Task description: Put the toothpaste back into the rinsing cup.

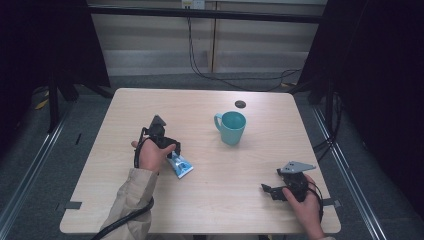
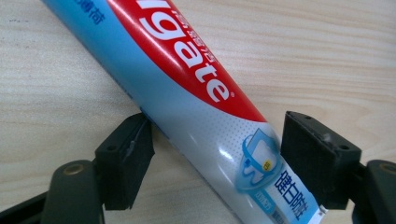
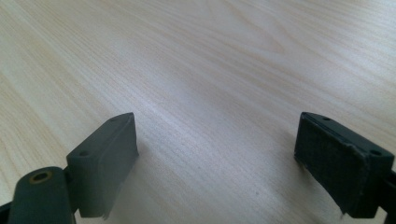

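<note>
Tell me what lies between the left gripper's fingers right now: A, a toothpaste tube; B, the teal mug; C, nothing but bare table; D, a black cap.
A: in the left gripper view the toothpaste tube lies on the table between the left gripper's open fingers, while the teal mug stands apart, farther across the table.
</note>
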`<state>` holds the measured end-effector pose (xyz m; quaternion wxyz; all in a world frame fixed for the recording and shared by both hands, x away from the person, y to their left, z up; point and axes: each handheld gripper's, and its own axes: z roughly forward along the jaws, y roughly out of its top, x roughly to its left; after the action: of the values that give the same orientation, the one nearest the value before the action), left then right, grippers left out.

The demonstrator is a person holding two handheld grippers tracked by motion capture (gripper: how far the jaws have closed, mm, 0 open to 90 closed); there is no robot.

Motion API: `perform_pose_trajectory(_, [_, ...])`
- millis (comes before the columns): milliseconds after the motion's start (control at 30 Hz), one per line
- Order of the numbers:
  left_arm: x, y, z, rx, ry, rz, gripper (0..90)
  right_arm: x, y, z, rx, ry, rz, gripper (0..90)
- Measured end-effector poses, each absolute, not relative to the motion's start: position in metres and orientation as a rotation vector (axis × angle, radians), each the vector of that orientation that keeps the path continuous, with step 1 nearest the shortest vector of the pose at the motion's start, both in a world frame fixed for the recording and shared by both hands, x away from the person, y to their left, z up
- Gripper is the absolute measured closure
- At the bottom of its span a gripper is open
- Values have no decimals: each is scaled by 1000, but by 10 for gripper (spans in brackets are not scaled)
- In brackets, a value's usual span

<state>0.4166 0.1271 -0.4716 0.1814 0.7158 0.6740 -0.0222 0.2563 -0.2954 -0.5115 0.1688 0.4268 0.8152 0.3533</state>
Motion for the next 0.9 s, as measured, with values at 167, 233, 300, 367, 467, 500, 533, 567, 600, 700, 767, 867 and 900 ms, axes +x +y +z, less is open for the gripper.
perform_pose_trajectory(167, [415,126,-470,2068,1912,-3,364,256,-295,-512,1213,2318,1004,126])
perform_pose_trajectory(233, [415,125,-470,2083,1915,13,424,256,-295,-512,1213,2318,1004,126])
perform_pose_trajectory(300, [415,125,-470,2099,1915,8,449,256,-295,-512,1213,2318,1004,126])
perform_pose_trajectory(367, [415,125,-470,2107,1913,4,457,256,-295,-512,1213,2318,1005,126])
perform_pose_trajectory(467, [415,127,-469,2126,1900,1,499,256,-295,-512,1213,2318,1004,126])
perform_pose_trajectory(500, [415,128,-469,2135,1894,-3,499,256,-295,-512,1213,2318,1004,126])
perform_pose_trajectory(533, [416,129,-469,2148,1881,-20,510,256,-295,-512,1213,2318,1005,126])
perform_pose_trajectory(567, [416,129,-469,2157,1870,-23,517,256,-295,-512,1213,2318,1007,126])
perform_pose_trajectory(600, [416,130,-469,2173,1846,-31,534,256,-295,-512,1213,2318,1007,126])
perform_pose_trajectory(700, [416,133,-468,2199,1807,-41,616,256,-295,-512,1213,2318,1004,126])
perform_pose_trajectory(767, [416,135,-466,2220,1769,-43,639,256,-295,-512,1213,2318,1007,126])
perform_pose_trajectory(867, [414,135,-464,2265,1703,-43,698,256,-296,-512,1213,2319,1006,126])
perform_pose_trajectory(900, [414,135,-464,2265,1703,-43,705,256,-296,-512,1213,2319,1006,126])
